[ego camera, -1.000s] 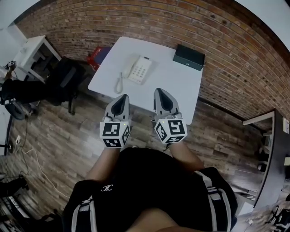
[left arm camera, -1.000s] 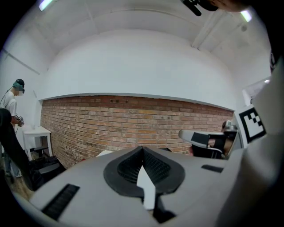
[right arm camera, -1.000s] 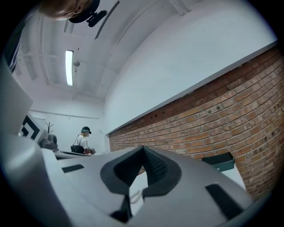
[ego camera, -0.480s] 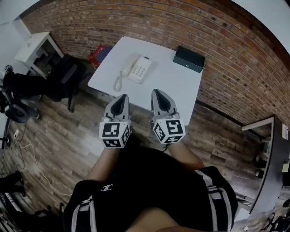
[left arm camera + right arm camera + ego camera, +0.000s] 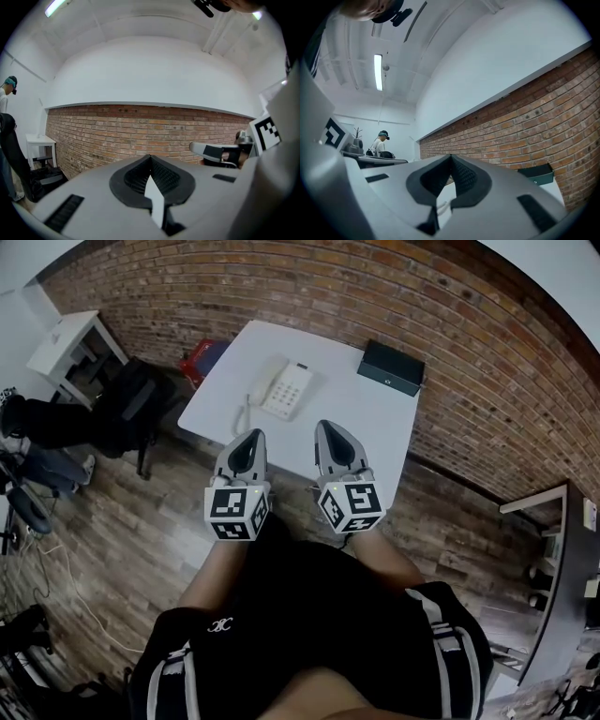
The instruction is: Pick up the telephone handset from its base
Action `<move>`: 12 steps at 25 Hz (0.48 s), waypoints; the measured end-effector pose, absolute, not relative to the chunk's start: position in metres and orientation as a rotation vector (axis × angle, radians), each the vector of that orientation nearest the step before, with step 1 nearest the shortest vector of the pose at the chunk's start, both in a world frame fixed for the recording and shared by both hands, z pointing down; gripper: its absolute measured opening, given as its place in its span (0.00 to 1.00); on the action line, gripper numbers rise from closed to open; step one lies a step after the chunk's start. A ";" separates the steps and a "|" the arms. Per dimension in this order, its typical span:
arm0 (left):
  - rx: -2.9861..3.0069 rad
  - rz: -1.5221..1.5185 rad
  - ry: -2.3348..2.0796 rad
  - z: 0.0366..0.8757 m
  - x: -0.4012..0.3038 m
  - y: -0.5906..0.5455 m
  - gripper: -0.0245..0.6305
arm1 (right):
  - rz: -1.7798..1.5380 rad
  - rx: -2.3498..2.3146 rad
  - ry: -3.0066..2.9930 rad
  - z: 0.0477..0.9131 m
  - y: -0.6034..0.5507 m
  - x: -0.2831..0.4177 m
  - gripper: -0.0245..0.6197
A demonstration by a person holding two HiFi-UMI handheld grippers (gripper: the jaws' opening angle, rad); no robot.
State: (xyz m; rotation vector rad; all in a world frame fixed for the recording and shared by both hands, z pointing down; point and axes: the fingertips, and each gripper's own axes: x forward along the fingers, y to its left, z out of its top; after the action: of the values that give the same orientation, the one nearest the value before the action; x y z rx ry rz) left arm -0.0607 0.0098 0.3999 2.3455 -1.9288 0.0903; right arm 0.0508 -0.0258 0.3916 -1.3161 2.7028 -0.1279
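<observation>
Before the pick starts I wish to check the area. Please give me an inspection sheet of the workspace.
Surface: white table.
Job's things: telephone handset resting on its base.
Clutter: dark box at the table's far right corner.
Grippers: left hand-held gripper and right hand-held gripper shut, empty, short of the base.
Cables: coiled cord beside the base.
Surroundings: brick wall, wood floor, white side table.

A red brick wall (image 5: 309,292) runs behind a white desk (image 5: 380,423) that stands on a floor of grey-brown wood planks (image 5: 122,521). A white shelf unit (image 5: 67,341) stands against the wall at the far left, and a dark counter (image 5: 570,559) edges in at the right. Above the brick the wall is plain white (image 5: 154,70), and a lit tube lamp (image 5: 378,71) hangs from the white ceiling.
</observation>
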 end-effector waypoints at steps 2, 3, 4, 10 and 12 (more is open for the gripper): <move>2.340 0.088 -1.920 0.402 -0.066 -0.002 0.04 | -0.132 -1.321 2.704 0.392 -0.038 0.046 0.04; 2.337 0.089 -1.912 0.403 -0.069 -0.009 0.04 | -0.133 -1.323 2.705 0.392 -0.045 0.044 0.03; 2.334 0.090 -1.903 0.405 -0.071 -0.016 0.04 | -0.135 -1.326 2.705 0.392 -0.052 0.041 0.04; 2.337 0.110 -1.864 0.410 -0.090 -0.069 0.04 | -0.174 -1.359 2.704 0.401 -0.099 0.022 0.04; 2.339 0.119 -1.853 0.410 -0.098 -0.087 0.04 | -0.184 -1.367 2.704 0.401 -0.117 0.013 0.03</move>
State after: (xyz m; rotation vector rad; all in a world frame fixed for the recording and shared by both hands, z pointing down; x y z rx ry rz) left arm -0.0978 -0.0874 0.4098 2.3389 -1.8527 0.1190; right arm 0.0130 -0.1167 0.4010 -1.3669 2.7045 -0.1839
